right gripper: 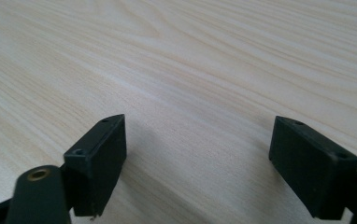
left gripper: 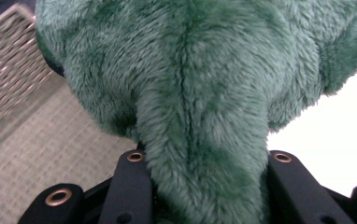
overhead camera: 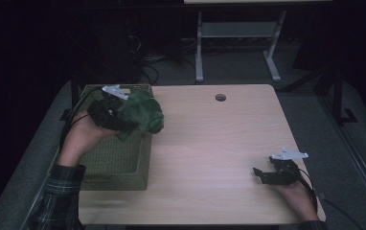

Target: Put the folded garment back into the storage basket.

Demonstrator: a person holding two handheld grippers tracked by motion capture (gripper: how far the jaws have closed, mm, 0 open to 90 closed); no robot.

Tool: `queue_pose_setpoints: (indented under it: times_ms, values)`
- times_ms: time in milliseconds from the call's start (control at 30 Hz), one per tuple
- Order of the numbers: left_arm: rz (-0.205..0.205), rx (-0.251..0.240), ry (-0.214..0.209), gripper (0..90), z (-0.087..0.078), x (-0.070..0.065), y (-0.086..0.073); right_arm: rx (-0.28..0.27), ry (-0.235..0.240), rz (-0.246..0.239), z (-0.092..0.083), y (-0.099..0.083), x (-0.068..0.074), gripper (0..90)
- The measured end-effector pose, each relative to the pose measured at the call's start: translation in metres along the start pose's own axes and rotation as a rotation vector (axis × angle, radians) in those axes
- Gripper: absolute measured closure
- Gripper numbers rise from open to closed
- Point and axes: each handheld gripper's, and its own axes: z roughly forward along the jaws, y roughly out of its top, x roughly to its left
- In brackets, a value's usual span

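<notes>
1. Nearest to me, my right gripper (overhead camera: 262, 176) rests low over the front right part of the desk (overhead camera: 210, 143), held in my right hand (overhead camera: 298, 191). Its jaws stand wide apart with nothing between them; in the right gripper view bare pale wood grain lies between the two black pads.
2. On my left, a plaid sleeve (overhead camera: 59, 199) leads up to my left hand (overhead camera: 83, 136), which holds the left gripper (overhead camera: 123, 122) above the woven basket (overhead camera: 138, 177).
3. The left jaws are clamped on a green plush toy (overhead camera: 142, 115). In the left gripper view its fur (left gripper: 204, 93) bulges between both black jaws and presses against them on either side.
4. The toy hangs in the air over the basket's right rim, partly above the basket and partly above the desk, touching neither as far as I can tell.
5. The basket sits on the left part of the desk, its woven floor (left gripper: 36, 154) visible below the toy.
6. Farther off, a round cable hole (overhead camera: 220, 97) lies near the desk's back edge.
7. Beyond the desk, a grey table frame (overhead camera: 238, 43) stands on the dark floor.
</notes>
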Motion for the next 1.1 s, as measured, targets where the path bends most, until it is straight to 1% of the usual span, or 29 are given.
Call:
queue_pose_setpoints:
  times_ms: [200, 267, 333, 400, 467, 500, 667, 767, 900, 1000, 1033, 1067, 1100]
  values:
    - [-0.052, 0.007, 0.047, 66.2, -0.009, 0.016, -0.023, 0.012, -0.003, 0.001, 0.001, 0.000, 0.000, 12.7]
    - [-0.080, 0.012, 0.056, 66.1, -0.011, 0.020, -0.031, 0.017, -0.008, 0.005, 0.002, 0.001, 0.000, 8.8]
    - [-0.096, 0.018, 0.069, 66.1, -0.012, 0.025, -0.039, 0.023, -0.013, 0.010, 0.002, 0.001, 0.000, 7.0]
    - [-0.113, 0.026, 0.088, 66.0, -0.012, 0.029, -0.046, 0.032, -0.017, 0.011, 0.003, 0.001, -0.001, 2.6]
    - [-0.142, 0.038, 0.102, 66.0, -0.010, 0.033, -0.055, 0.036, -0.019, 0.016, 0.003, 0.001, -0.001, 2.0]
    - [-0.147, 0.048, 0.109, 66.0, -0.010, 0.035, -0.059, 0.039, -0.019, 0.016, 0.004, 0.001, -0.001, 1.2]
    - [-0.188, 0.065, 0.124, 65.9, -0.002, 0.043, -0.074, 0.040, -0.020, 0.019, 0.004, 0.002, -0.001, 1.2]
    - [-0.209, 0.080, 0.130, 65.7, 0.008, 0.048, -0.082, 0.040, -0.020, 0.019, 0.004, 0.002, 0.000, 1.2]
    - [-0.214, 0.105, 0.121, 65.5, 0.026, 0.053, -0.089, 0.042, -0.018, 0.018, 0.004, 0.002, 0.000, 1.2]
    - [-0.222, 0.123, 0.105, 65.2, 0.041, 0.056, -0.093, 0.042, -0.017, 0.017, 0.004, 0.002, 0.000, 1.2]
    - [-0.222, 0.123, 0.105, 65.0, 0.041, 0.056, -0.093, 0.042, -0.017, 0.017, 0.004, 0.002, 0.000, 1.2]
    - [-0.223, 0.131, 0.098, 64.9, 0.053, 0.059, -0.096, 0.042, -0.016, 0.017, 0.004, 0.002, 0.000, 1.3]
    - [-0.227, 0.131, 0.094, 64.8, 0.056, 0.061, -0.097, 0.041, -0.017, 0.016, 0.004, 0.002, 0.000, 1.2]
